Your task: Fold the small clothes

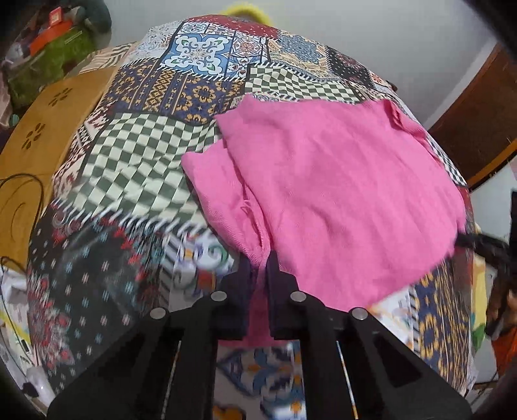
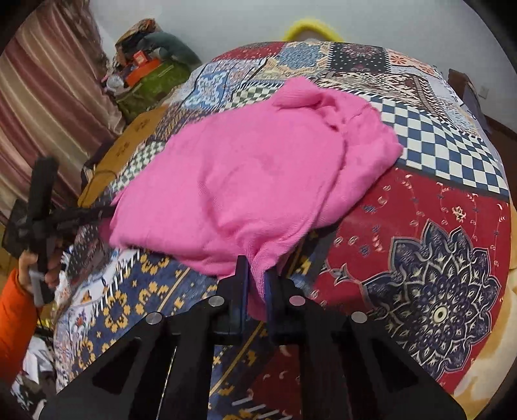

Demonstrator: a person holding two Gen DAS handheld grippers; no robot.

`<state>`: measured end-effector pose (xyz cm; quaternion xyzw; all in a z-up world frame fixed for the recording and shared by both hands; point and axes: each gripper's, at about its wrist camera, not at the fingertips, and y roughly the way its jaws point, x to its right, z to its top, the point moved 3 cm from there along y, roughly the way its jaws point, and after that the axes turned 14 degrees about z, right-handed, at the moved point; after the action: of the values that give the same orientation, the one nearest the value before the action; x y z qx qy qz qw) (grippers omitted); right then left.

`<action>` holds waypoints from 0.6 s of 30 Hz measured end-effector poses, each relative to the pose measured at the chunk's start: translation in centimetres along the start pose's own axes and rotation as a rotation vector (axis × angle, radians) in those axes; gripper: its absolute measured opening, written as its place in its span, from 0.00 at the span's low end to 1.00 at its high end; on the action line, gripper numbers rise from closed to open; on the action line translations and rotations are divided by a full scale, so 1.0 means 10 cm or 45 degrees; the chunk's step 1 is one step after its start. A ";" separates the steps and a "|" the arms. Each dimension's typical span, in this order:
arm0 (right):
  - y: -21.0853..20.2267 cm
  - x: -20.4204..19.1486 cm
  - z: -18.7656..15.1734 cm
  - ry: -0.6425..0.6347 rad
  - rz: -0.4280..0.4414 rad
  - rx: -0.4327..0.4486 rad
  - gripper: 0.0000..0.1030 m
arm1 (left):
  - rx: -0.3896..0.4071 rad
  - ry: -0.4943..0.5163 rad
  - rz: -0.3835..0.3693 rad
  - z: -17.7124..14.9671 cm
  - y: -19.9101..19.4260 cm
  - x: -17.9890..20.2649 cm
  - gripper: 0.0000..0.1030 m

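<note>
The patchwork bedspread fills most of both wrist views, its checked, floral and tile panels running from 12 o'clock down past my fingers; the panels nearest the left wrist camera are blurred. On it lies the pink garment, the next largest item: in the left wrist view it spreads from centre toward 3 o'clock, with a folded layer showing along its 9 o'clock edge; in the right wrist view it sits at centre and bunches up toward 1 o'clock. A mustard-yellow cloth with cut-out flower marks lies at 9 o'clock, beside the bedspread. My left gripper is narrowed onto a gathered corner of the pink garment, fabric pinched between both fingers at 6 o'clock of that view. My right gripper is likewise clamped on a bunched corner of the same garment at 6 o'clock, pink cloth hanging down between the fingers. In the right wrist view the left gripper shows again at 9 o'clock, meeting the garment's edge, held by my left hand in an orange sleeve. A yellow ring peeks above the bedspread at 12 o'clock.
</note>
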<state>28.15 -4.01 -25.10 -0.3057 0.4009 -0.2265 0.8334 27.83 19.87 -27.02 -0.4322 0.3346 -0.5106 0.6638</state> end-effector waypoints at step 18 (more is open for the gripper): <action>-0.63 -0.05 0.01 -0.027 -0.122 0.157 0.54 | 0.117 -0.011 0.079 -0.53 -0.75 0.02 0.31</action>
<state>27.10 -8.17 -20.44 -0.2748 0.3624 -0.2871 0.8431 20.29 17.71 -22.23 -0.3930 0.3212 -0.5026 0.6999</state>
